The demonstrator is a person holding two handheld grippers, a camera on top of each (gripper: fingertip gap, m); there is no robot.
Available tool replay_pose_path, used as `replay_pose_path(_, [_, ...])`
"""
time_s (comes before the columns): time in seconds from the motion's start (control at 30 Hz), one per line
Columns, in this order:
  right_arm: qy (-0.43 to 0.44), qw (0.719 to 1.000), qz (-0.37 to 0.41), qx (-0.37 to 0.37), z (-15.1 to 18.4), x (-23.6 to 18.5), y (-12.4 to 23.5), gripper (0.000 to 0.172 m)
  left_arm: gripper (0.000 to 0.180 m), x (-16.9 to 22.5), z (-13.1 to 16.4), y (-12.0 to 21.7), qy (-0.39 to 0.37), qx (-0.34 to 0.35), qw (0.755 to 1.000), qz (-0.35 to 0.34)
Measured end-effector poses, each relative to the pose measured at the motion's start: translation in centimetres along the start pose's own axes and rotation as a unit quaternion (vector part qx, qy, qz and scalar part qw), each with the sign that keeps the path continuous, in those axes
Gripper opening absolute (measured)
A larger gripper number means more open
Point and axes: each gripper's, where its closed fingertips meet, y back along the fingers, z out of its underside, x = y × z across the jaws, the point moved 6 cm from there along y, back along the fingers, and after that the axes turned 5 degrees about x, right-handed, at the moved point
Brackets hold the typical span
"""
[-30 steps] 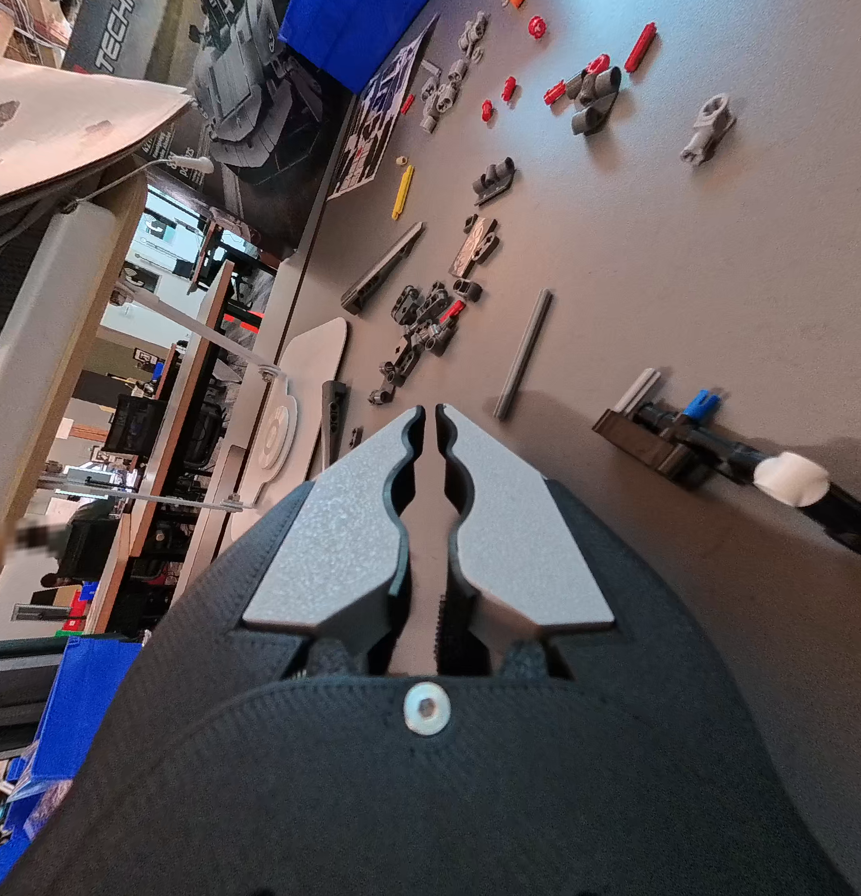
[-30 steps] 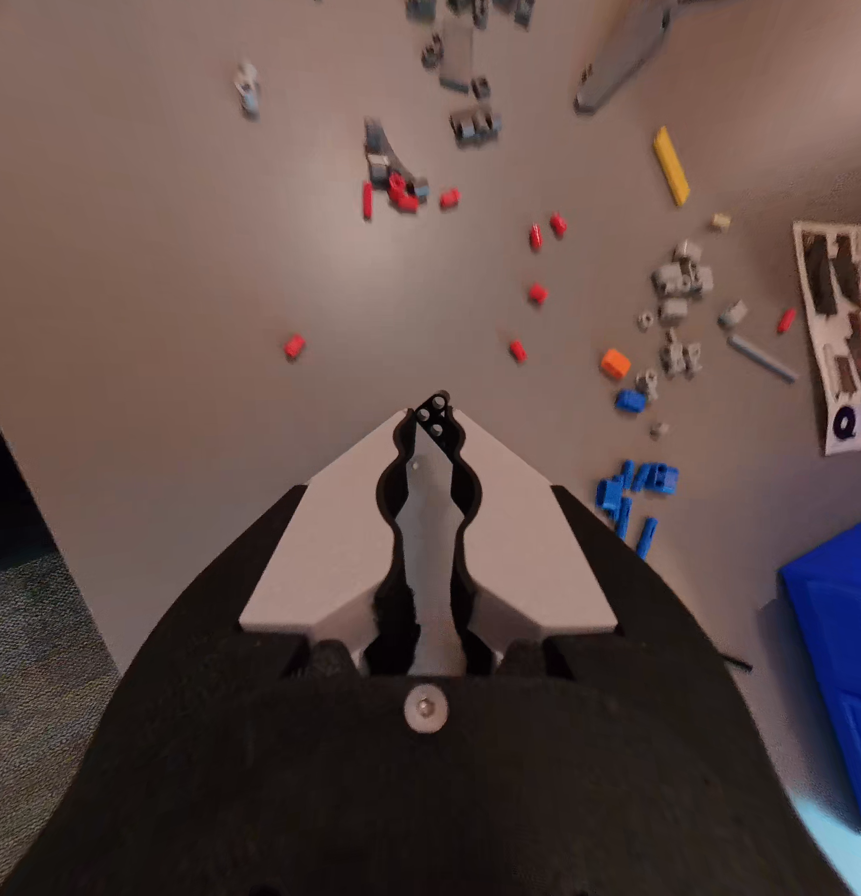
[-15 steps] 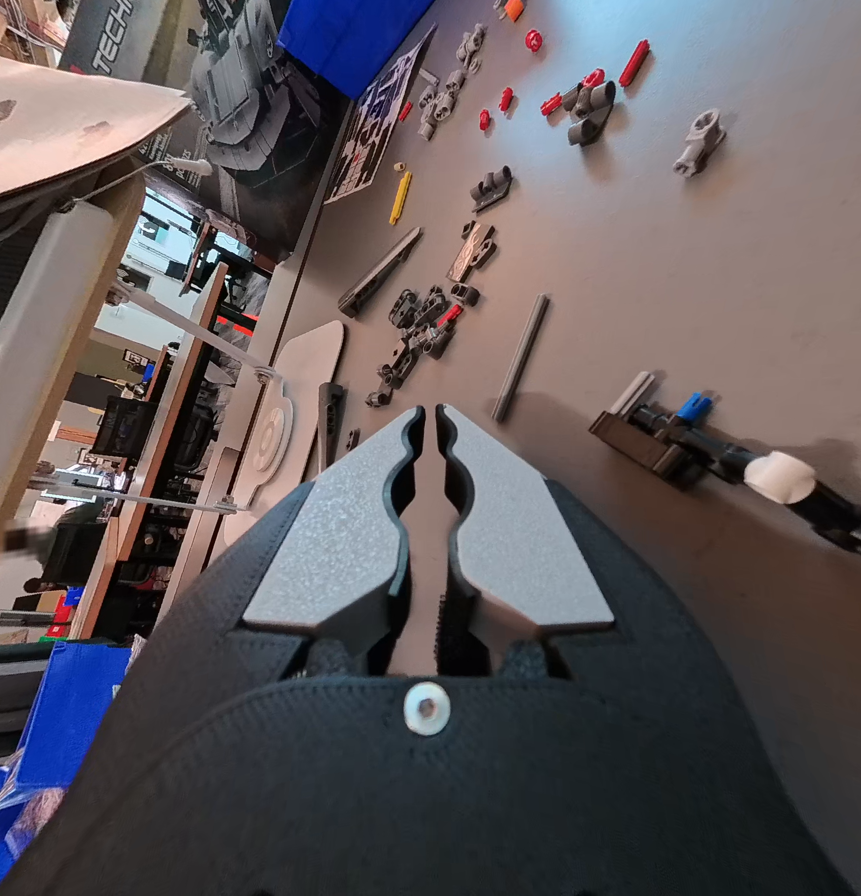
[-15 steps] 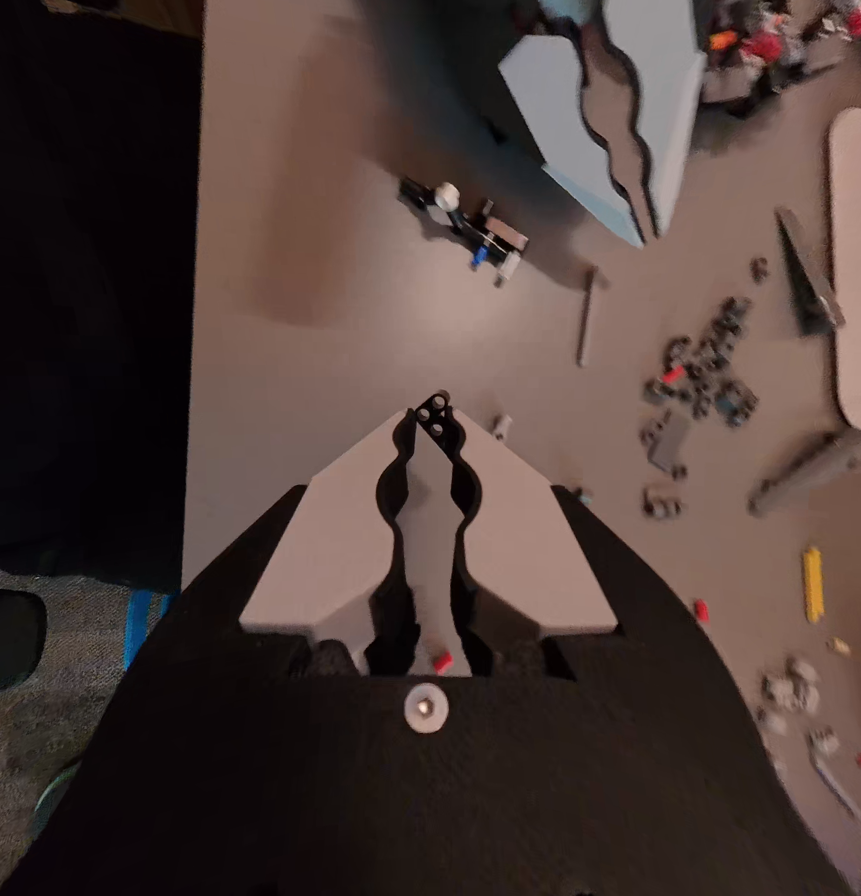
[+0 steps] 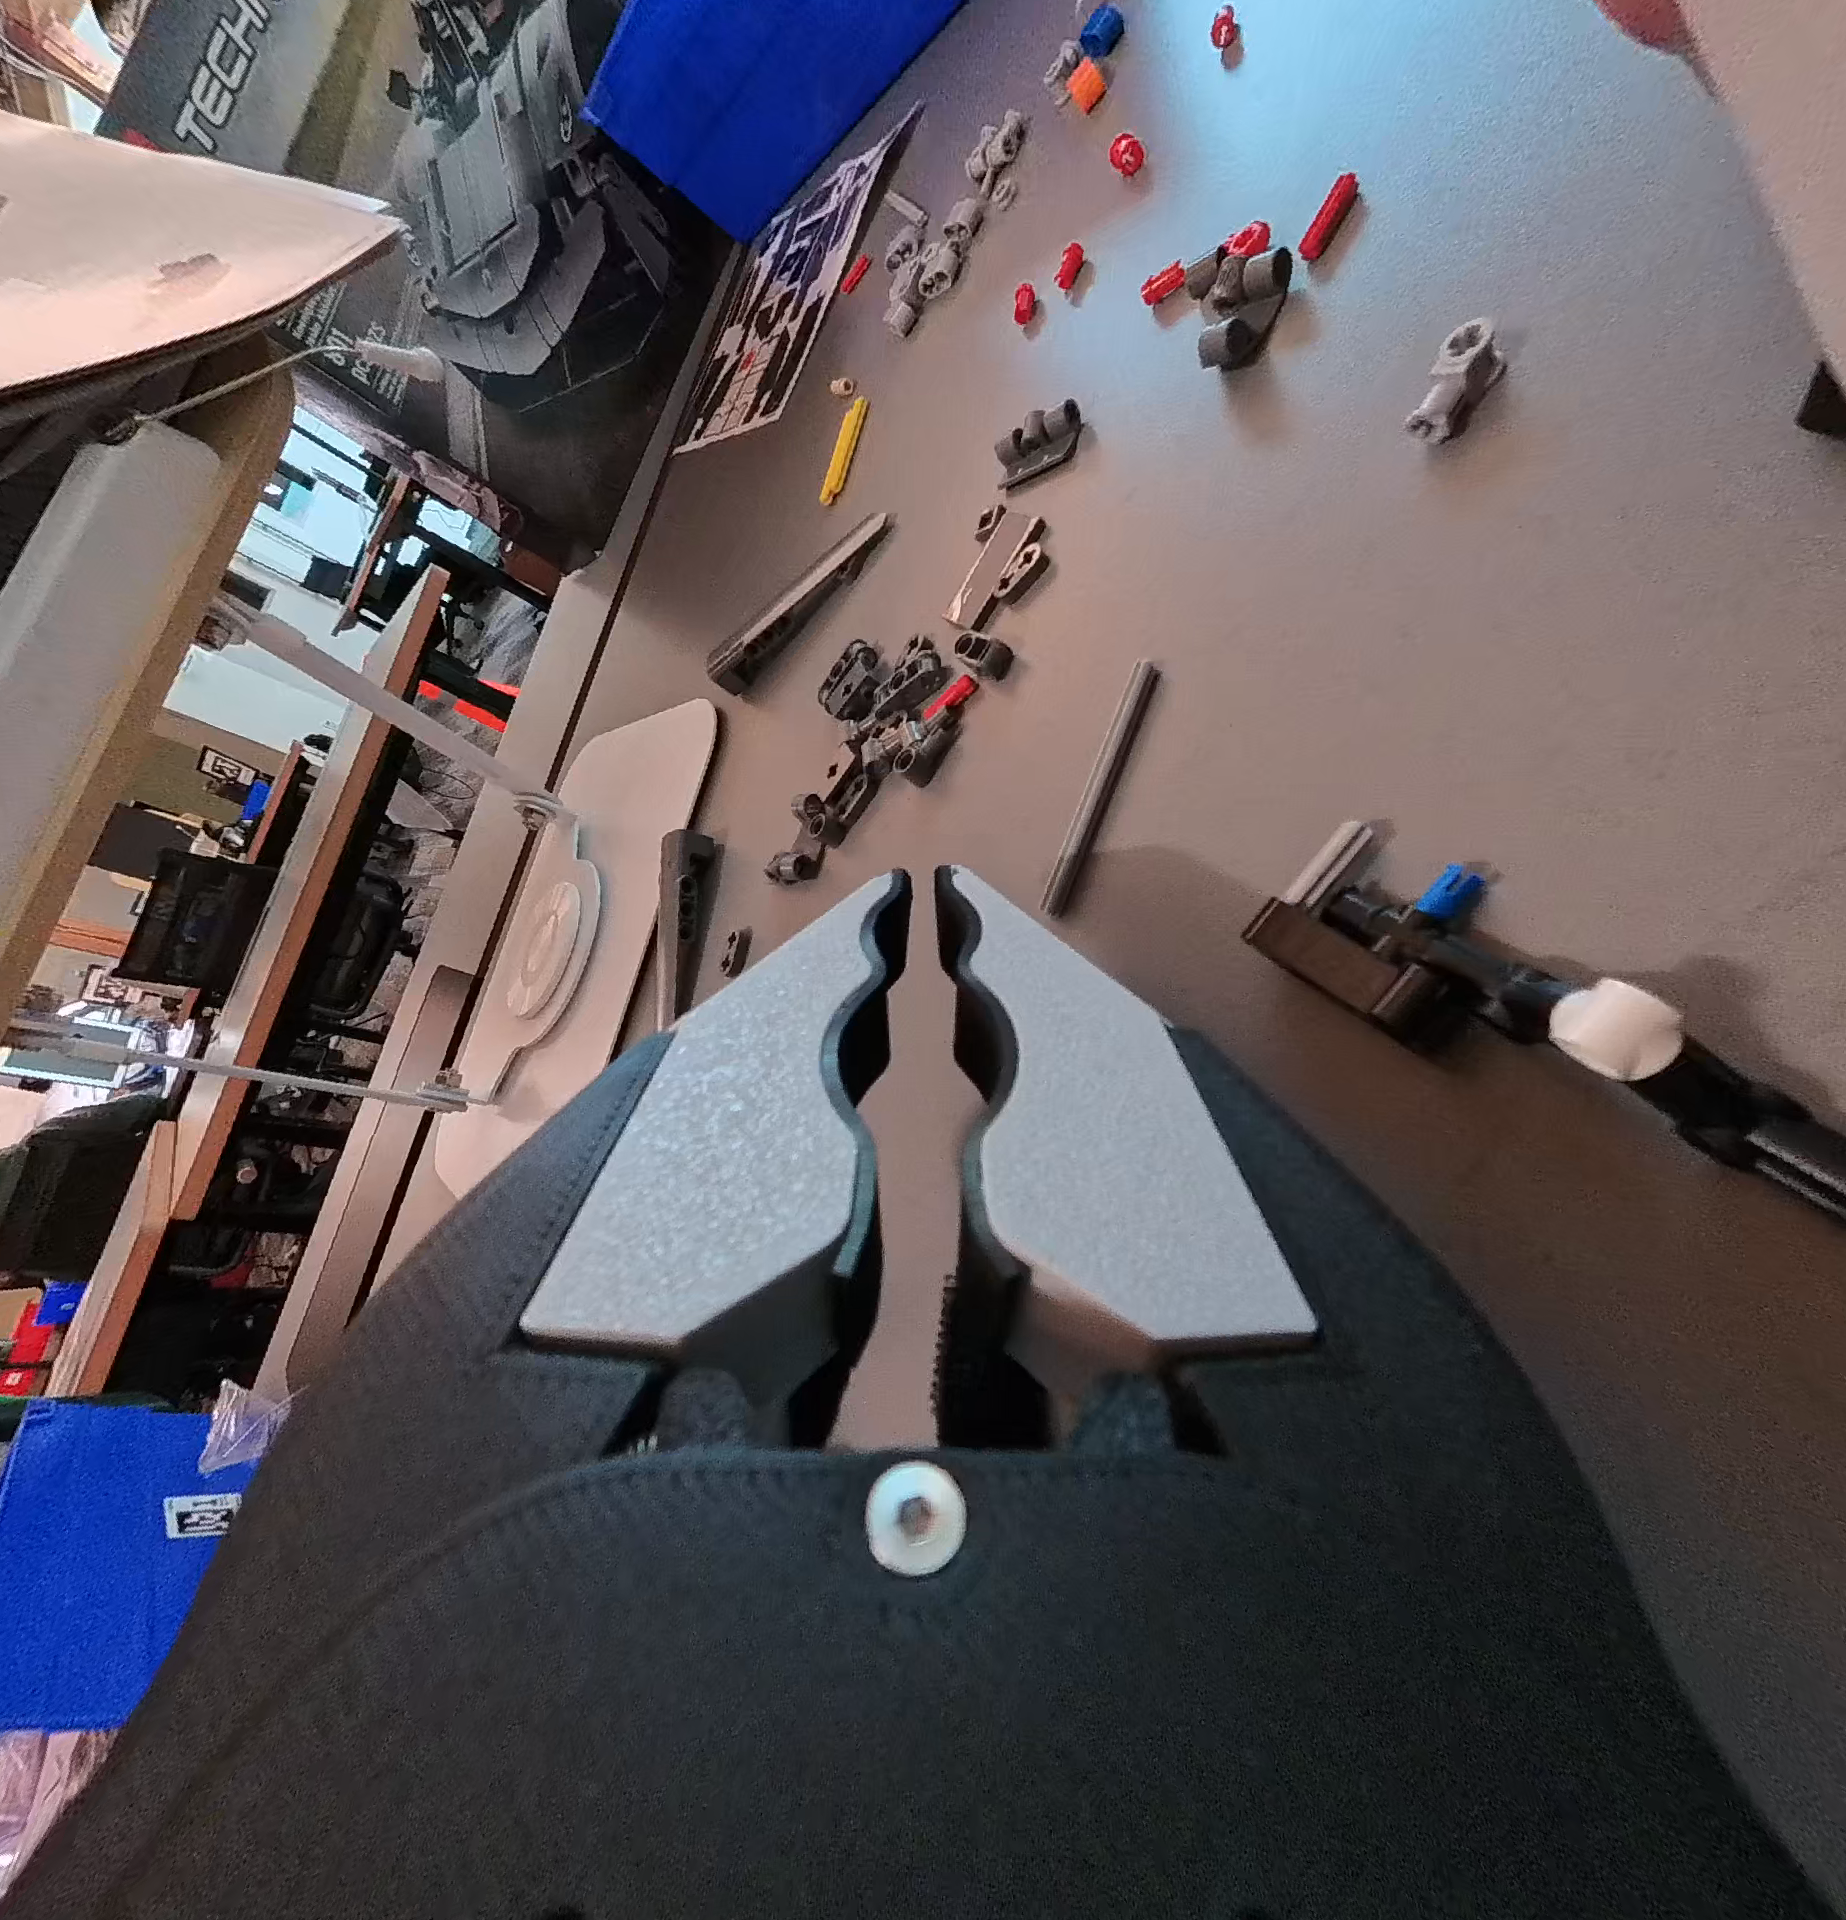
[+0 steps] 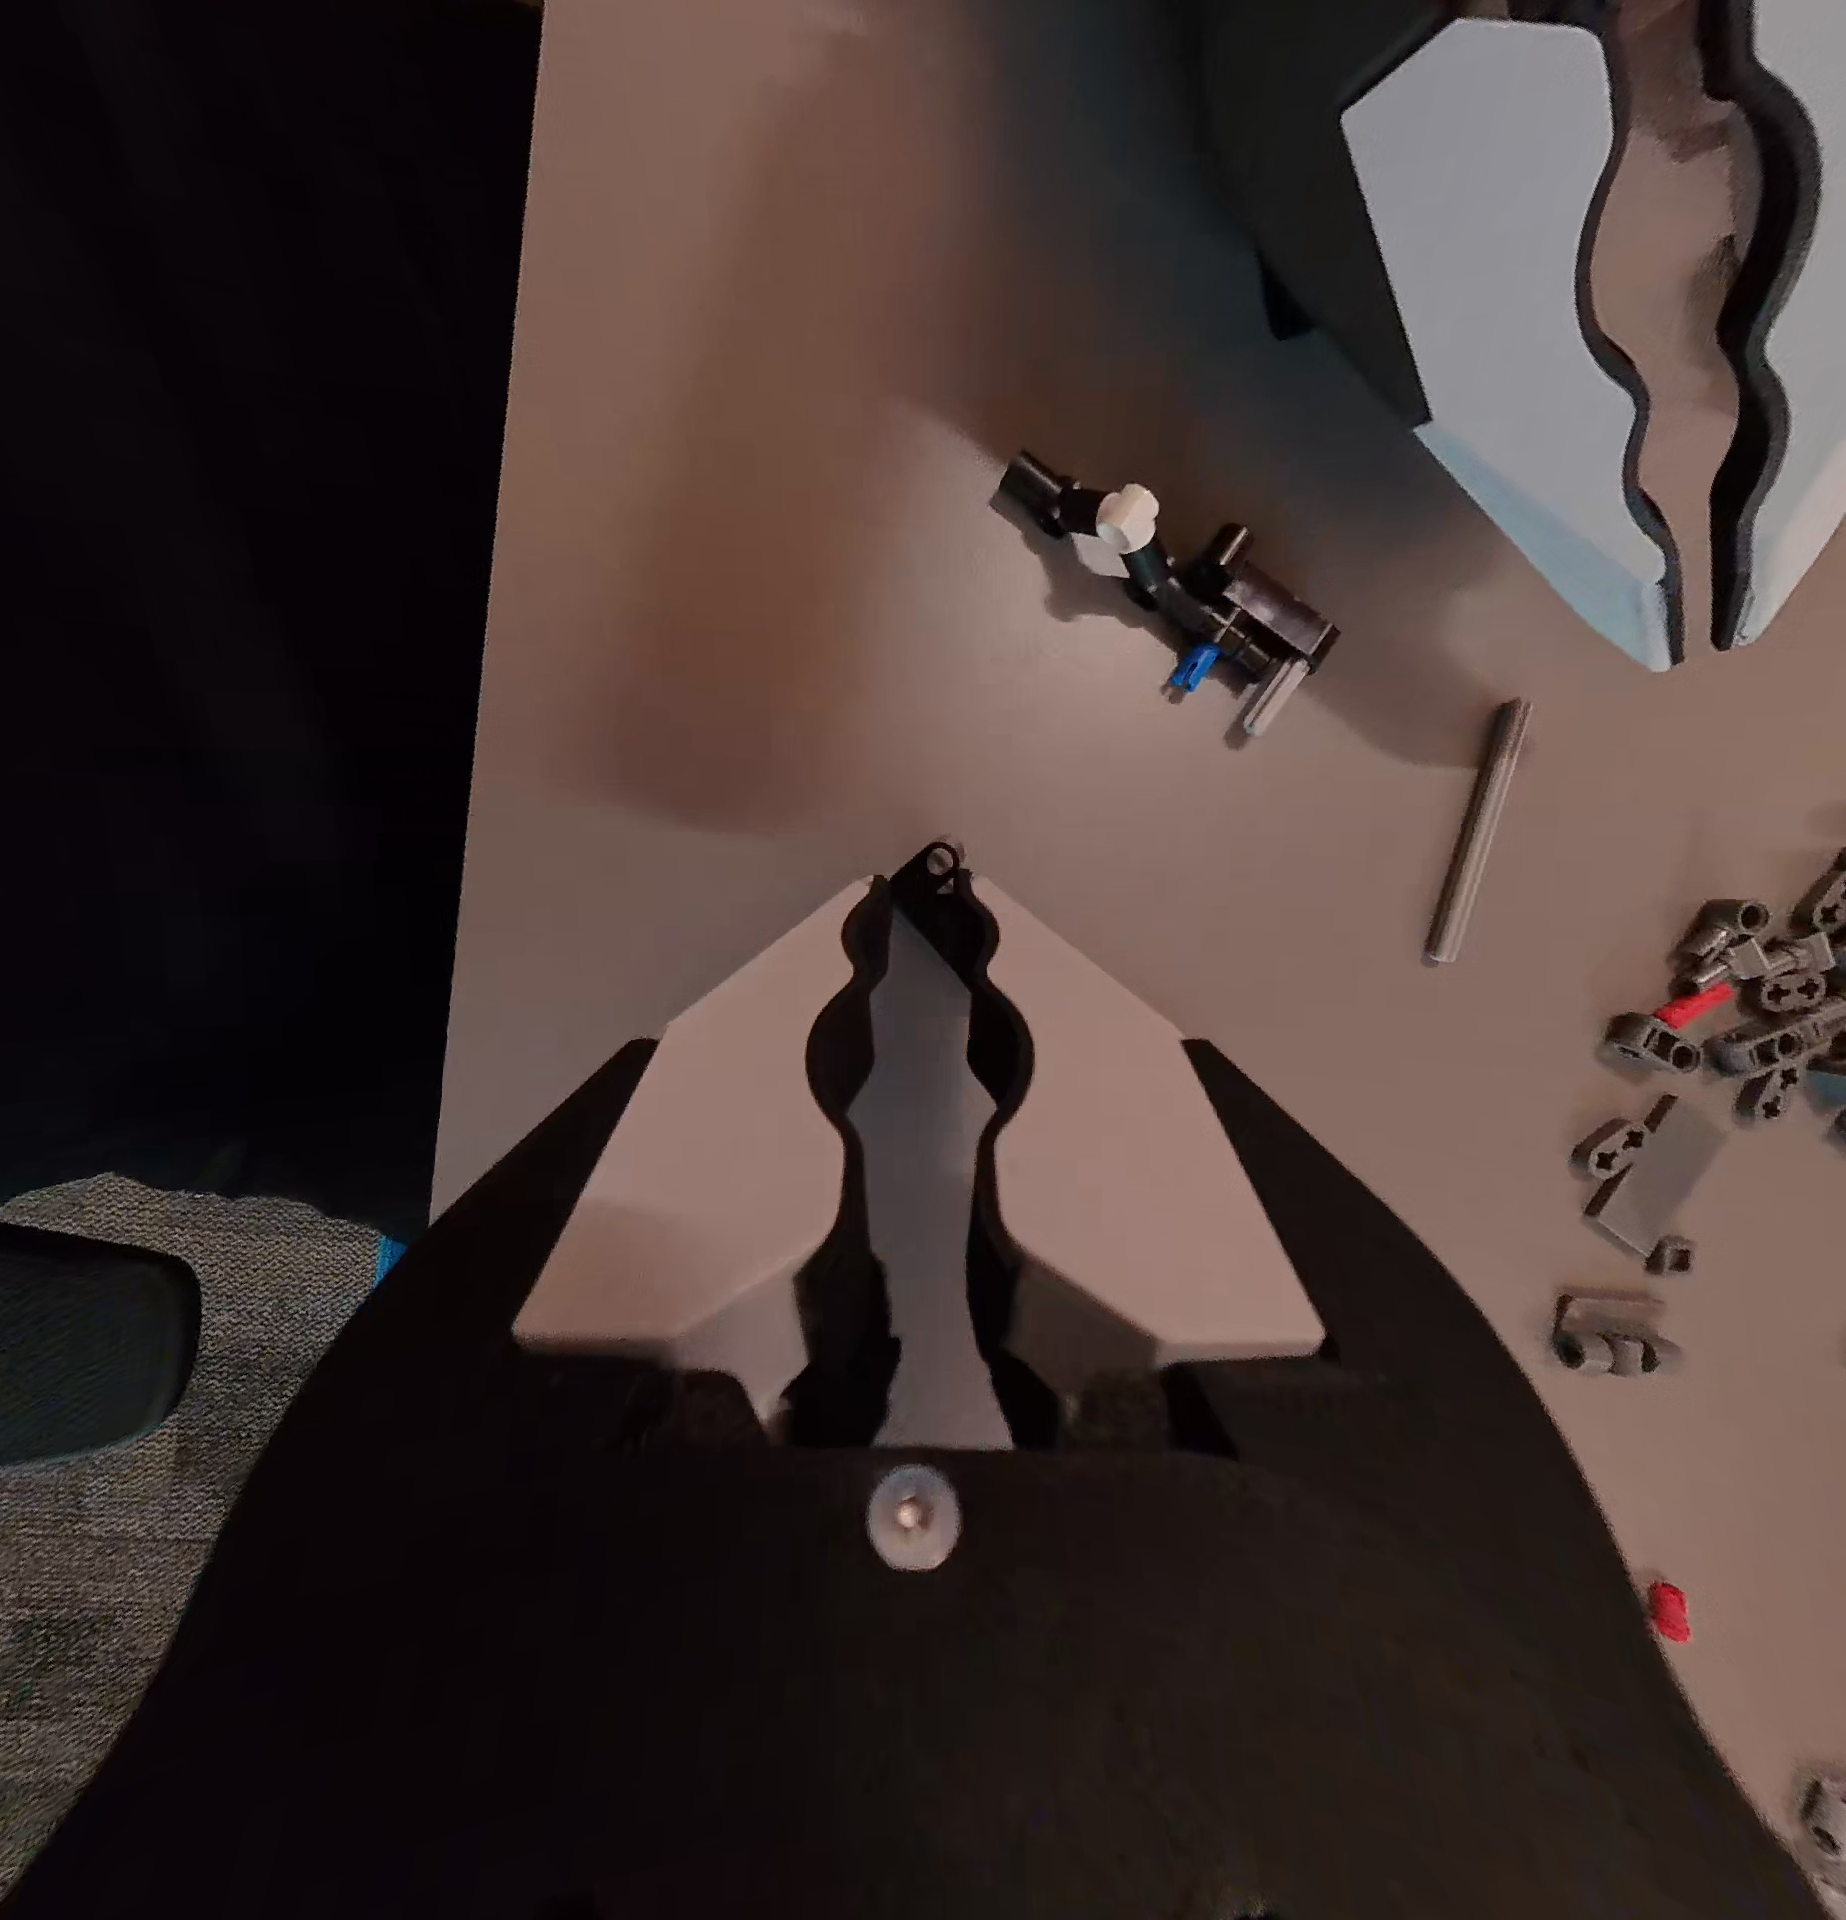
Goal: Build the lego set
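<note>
A: Black plastic holed beam piece [image 6: 938, 868], mid-frame in your right view, sits pinched at the tips of your right gripper [image 6: 929, 883].

B: And your left gripper [image 5: 922, 883]?

A: Its fingers are nearly together with nothing between them, above the brown table [image 5: 1418, 644]. Lower right of them lies a small black assembly with a white knob [image 5: 1521, 997], a long grey axle rod [image 5: 1101, 784] nearby.

Small black holed piece [image 6: 934, 883] in tongs [image 6: 929, 894]

Black pin-holed piece [image 6: 938, 871] mostly hidden between right gripper [image 6: 929, 883] fingers, left gripper [image 6: 1693, 582] cropped at frame edge
</note>
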Motion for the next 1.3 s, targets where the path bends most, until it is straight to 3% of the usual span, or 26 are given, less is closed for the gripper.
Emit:
replay_pose_path(0.5, [-0.037,0.998,0.036,0.023,0.7,0.6,0.8,0.02,0.003,-0.1,0.0,-0.1,0.004,-0.002,1.0,-0.003])
replay_pose_path(1.07, [-0.01,0.998,0.061,0.024,1.1,1.4,0.5,0.005,0.004,-0.3,0.0,-0.1,0.006,0.002,1.0,-0.009])
replay_pose_path(1.3, [-0.069,0.985,0.12,0.103,0.3,2.5,2.4,0.005,0.006,-1.7,-0.9,0.9,0.014,0.034,0.998,-0.048])
